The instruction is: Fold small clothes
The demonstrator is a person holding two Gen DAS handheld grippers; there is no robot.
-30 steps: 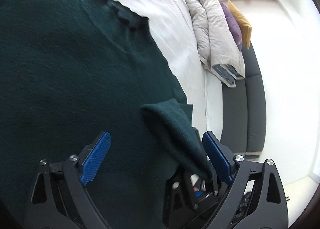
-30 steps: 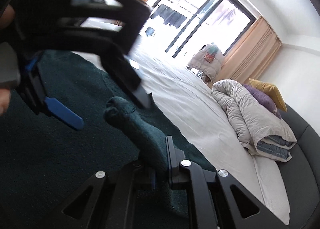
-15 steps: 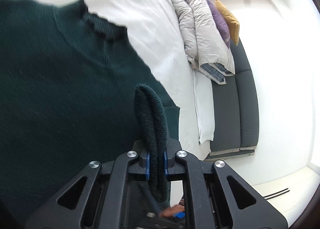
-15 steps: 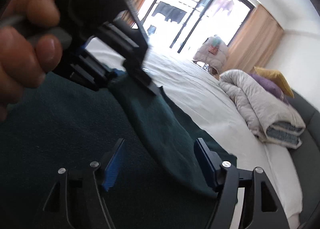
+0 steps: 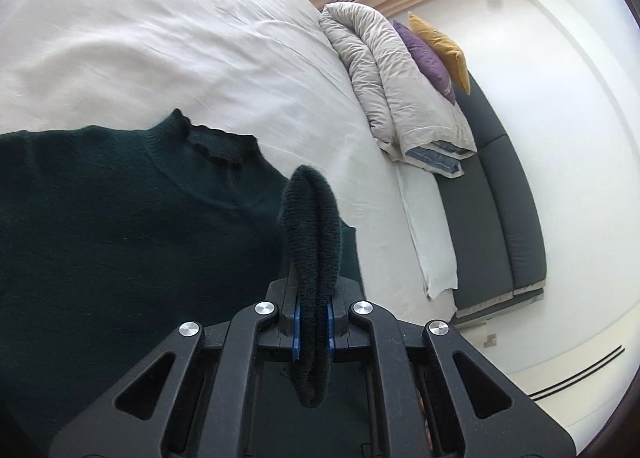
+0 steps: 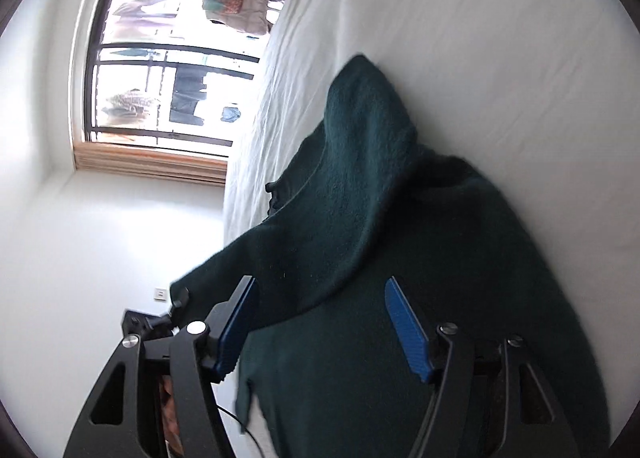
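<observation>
A dark green knit sweater (image 5: 120,242) lies spread on the white bed sheet (image 5: 180,38), with its ruffled collar (image 5: 216,142) pointing up the bed. My left gripper (image 5: 313,314) is shut on a sleeve cuff (image 5: 310,218), which stands up folded between the blue pads, lifted off the sweater body. In the right wrist view the sweater (image 6: 420,226) fills the lower right, with the sleeve pulled up and away to the left. My right gripper (image 6: 320,286) is open just above the fabric, and its pads (image 6: 408,330) press on nothing.
A folded grey duvet (image 5: 392,90) lies at the head of the bed with a purple cushion (image 5: 424,54) and a yellow cushion (image 5: 440,46). The dark padded bed frame (image 5: 500,218) runs along the right edge. A window (image 6: 160,78) is beyond the bed.
The sleeve cuff passed from the right gripper to the left: the left shut on it and rose, and the right opened, let go and rolled.
</observation>
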